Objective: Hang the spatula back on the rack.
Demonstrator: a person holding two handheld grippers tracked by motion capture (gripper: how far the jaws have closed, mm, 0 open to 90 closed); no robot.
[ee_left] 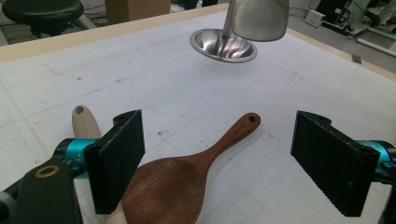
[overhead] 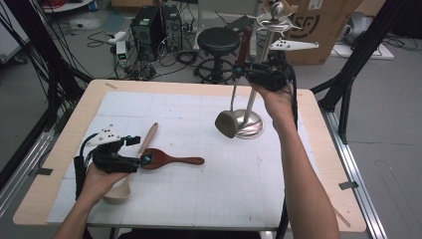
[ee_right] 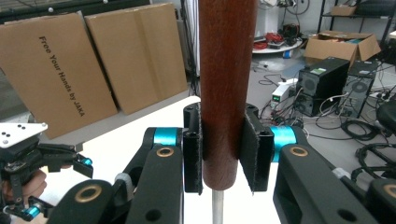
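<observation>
A: Where was the right gripper (overhead: 247, 71)?

B: Raised above the far right part of the bench (overhead: 59, 164), close beside the steel utensil stand (overhead: 250, 121). Its jaws were clamped on the dark wooden handle (ee_right: 227, 84) of a metal spatula (overhead: 227, 123). The handle stood upright between the pads; a thin steel shank ran down from it to the blade, which hung just in front of the stand's round base, whether touching it I could not tell.

A: And the left gripper (overhead: 144, 160)?

B: Low at the near left of the bench, jaws spread wide, gripping nothing. In the left gripper view the bowl of a dark wooden spoon (ee_left: 182, 177) lay between the two pads, with no pad pressing on it. Its handle pointed right across the bench, a small hole at its end.

A: Anything else by that hand?

B: A pale wooden spoon (overhead: 149, 137) lay just left of the dark one, handle angled toward the far side, bowl near the wrist. The left jaw stood over its handle.

A: The stand itself?

B: Upright, ball finial on top, hooks branching out below it.
</observation>
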